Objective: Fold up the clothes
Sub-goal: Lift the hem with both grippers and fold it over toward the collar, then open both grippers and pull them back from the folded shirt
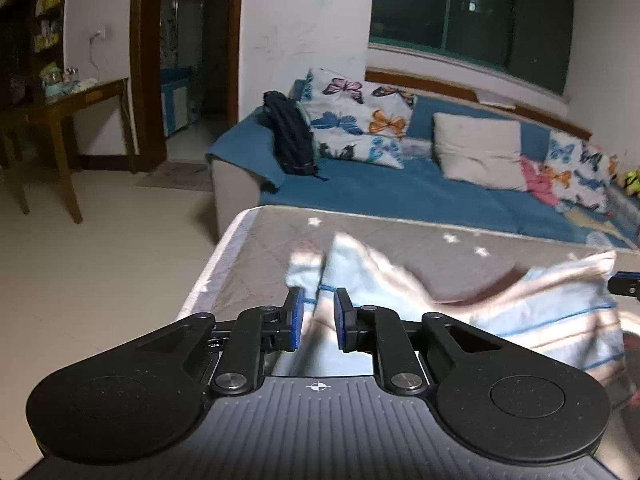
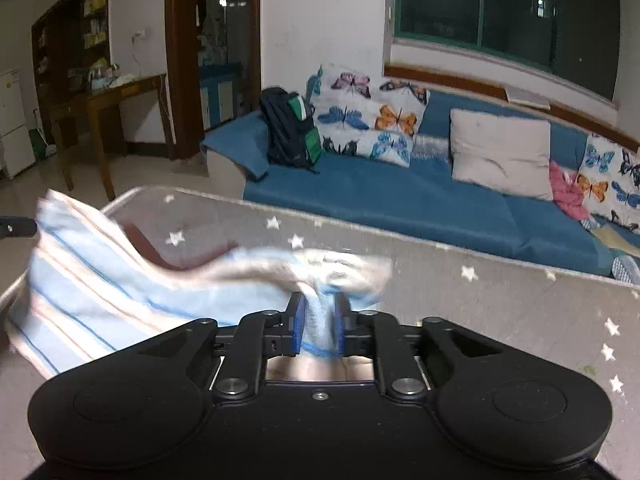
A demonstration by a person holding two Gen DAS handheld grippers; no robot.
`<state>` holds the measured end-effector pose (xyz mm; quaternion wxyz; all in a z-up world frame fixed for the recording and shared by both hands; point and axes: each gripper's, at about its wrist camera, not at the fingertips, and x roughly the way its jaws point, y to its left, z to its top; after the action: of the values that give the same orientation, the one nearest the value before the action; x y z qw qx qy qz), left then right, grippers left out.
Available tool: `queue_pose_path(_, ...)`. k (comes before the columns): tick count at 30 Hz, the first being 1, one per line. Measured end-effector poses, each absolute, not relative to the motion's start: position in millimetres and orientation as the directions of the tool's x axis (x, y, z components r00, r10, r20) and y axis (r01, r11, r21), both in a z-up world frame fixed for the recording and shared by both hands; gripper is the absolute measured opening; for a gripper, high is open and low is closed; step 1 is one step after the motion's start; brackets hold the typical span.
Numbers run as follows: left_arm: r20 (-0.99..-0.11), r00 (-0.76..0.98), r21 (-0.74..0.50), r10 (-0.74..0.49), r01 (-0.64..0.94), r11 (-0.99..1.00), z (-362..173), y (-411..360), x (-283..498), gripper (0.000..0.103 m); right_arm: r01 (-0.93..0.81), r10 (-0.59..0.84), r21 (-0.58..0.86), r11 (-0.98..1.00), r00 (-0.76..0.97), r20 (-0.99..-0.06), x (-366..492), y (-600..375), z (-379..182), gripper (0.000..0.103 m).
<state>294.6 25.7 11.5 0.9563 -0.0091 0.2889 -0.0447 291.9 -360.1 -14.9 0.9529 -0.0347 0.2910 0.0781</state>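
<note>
A light blue garment with pink and blue stripes (image 1: pixel 540 312) hangs stretched between my two grippers above a grey star-patterned mattress (image 1: pixel 400 236). My left gripper (image 1: pixel 317 316) has its blue pads narrowly apart with one corner of the cloth between them; it looks shut on the garment. My right gripper (image 2: pixel 318 320) is shut on the other corner of the garment (image 2: pixel 100 280). The cloth is blurred. The right gripper's tip shows at the far right edge of the left wrist view (image 1: pixel 624 284). The mattress (image 2: pixel 500 300) also shows in the right wrist view.
A blue sofa (image 1: pixel 400 192) stands behind the mattress with butterfly pillows (image 1: pixel 356 116), a white cushion (image 1: pixel 480 152) and a dark backpack (image 1: pixel 290 136). A wooden table (image 1: pixel 60 112) stands at the left by a doorway. Tiled floor (image 1: pixel 100 260) lies left of the mattress.
</note>
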Motion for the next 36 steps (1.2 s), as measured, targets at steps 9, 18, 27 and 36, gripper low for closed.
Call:
queue_pose_path(9, -0.569, 0.820, -0.008, -0.063, 0.071, 0.997, 2.0, 31.2, 260.7, 0.051, -0.155, 0.104, -0.037, 0.987, 0.803, -0.587, 260.3, -373.3, -24.3, 0.038)
queue_pose_path(18, -0.582, 0.812, -0.026, -0.036, 0.026, 0.999, -19.3, 42.0, 176.3, 0.064, -0.072, 0.041, -0.028, 0.997, 0.803, -0.595, 174.2, -411.4, -37.8, 0.051)
queue_pose_path(27, -0.583, 0.808, 0.006, 0.085, -0.100, 0.995, -43.2, 51.4, 92.3, 0.070, 0.124, -0.105, -0.011, 0.992, 0.788, -0.607, 88.7, -482.5, -71.2, 0.058)
queue_pose_path(36, -0.573, 0.803, 0.022, 0.163, -0.184, 0.983, -63.7, 40.9, 69.2, 0.074, 0.303, -0.261, -0.036, 0.952, 0.748, -0.610, 61.8, -562.6, -100.8, 0.065)
